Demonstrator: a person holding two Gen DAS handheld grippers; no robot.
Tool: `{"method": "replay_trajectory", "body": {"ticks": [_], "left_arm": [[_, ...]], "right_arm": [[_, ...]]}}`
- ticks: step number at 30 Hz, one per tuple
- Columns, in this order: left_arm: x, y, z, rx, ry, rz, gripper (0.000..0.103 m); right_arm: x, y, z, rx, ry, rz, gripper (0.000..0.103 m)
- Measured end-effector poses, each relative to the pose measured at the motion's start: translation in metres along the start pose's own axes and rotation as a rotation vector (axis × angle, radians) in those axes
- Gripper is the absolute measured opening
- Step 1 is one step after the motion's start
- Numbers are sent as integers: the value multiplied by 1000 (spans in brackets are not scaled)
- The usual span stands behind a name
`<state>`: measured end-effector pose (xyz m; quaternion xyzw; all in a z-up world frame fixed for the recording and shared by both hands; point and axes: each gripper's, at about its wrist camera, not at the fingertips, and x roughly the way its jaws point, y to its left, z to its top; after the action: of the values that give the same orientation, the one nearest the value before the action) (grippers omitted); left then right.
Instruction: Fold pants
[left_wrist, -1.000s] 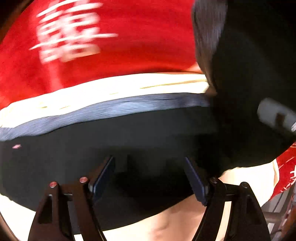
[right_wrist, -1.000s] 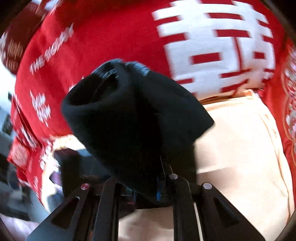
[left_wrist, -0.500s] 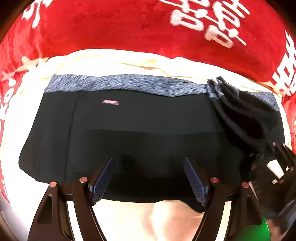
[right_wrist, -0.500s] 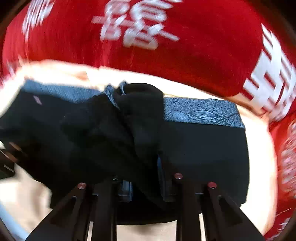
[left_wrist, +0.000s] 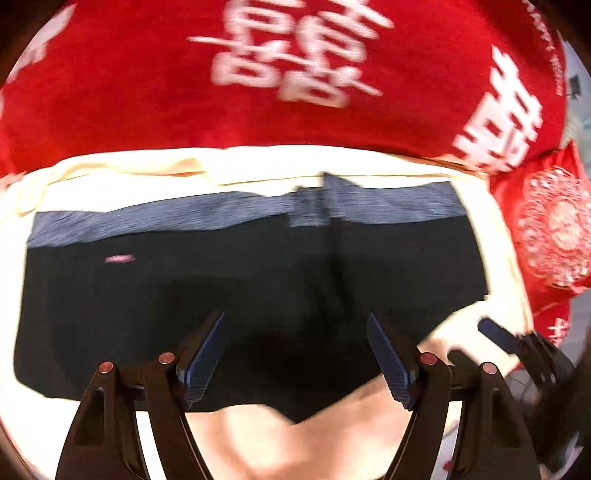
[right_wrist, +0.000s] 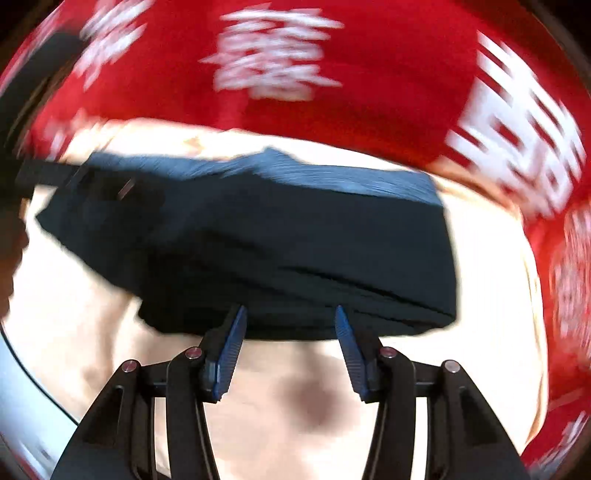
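Left fingers: the left gripper (left_wrist: 295, 354) has its fingers (left_wrist: 205, 354) spread wide with nothing between them; they hang over the near edge of the pants.
Right fingers: the right gripper (right_wrist: 287, 352) has its fingers (right_wrist: 229, 354) well apart and empty, their tips just at the near edge of the folded cloth. Whether they touch it cannot be told through the blur.
Right gripper from the left view: one blue finger and its black frame (left_wrist: 517, 343) show at the right edge, just off the right corner of the pants.
Pants: the black pants (left_wrist: 240, 288) lie folded into a wide, flat block on the cream surface (left_wrist: 110, 173). From the right wrist view the same block (right_wrist: 295, 258) shows stacked layers along its near side.
Waistband: a grey-blue band (left_wrist: 229, 214) runs along the far edge of the pants, with a step in it right of the middle, where one layer overlaps another.
Label: a small pink tag (left_wrist: 119, 259) sits on the black cloth near the left end, below the band.
Crease: a dark vertical fold line (left_wrist: 338, 266) runs down from the step in the band.
Red cloth: a red cloth with white printed characters (left_wrist: 295, 66) lies beyond the cream surface and wraps round its right side.
Sharpness: both views are smeared by motion, the right one more so.
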<state>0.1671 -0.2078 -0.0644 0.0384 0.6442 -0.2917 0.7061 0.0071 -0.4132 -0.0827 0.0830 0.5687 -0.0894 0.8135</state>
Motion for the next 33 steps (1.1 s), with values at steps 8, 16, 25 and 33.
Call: {"method": "replay_trajectory", "body": {"ticks": [8, 16, 25, 33], "left_arm": [[63, -70, 34, 4, 51, -96, 77], [85, -77, 34, -19, 151, -99, 13], [87, -79, 6, 31, 161, -23, 13], [90, -78, 2, 17, 146, -32, 14]], "right_arm": [[23, -63, 14, 190, 53, 84, 54], [20, -88, 6, 242, 75, 163, 39], [15, -128, 26, 264, 73, 181, 39], [89, -127, 76, 216, 113, 176, 41]]}}
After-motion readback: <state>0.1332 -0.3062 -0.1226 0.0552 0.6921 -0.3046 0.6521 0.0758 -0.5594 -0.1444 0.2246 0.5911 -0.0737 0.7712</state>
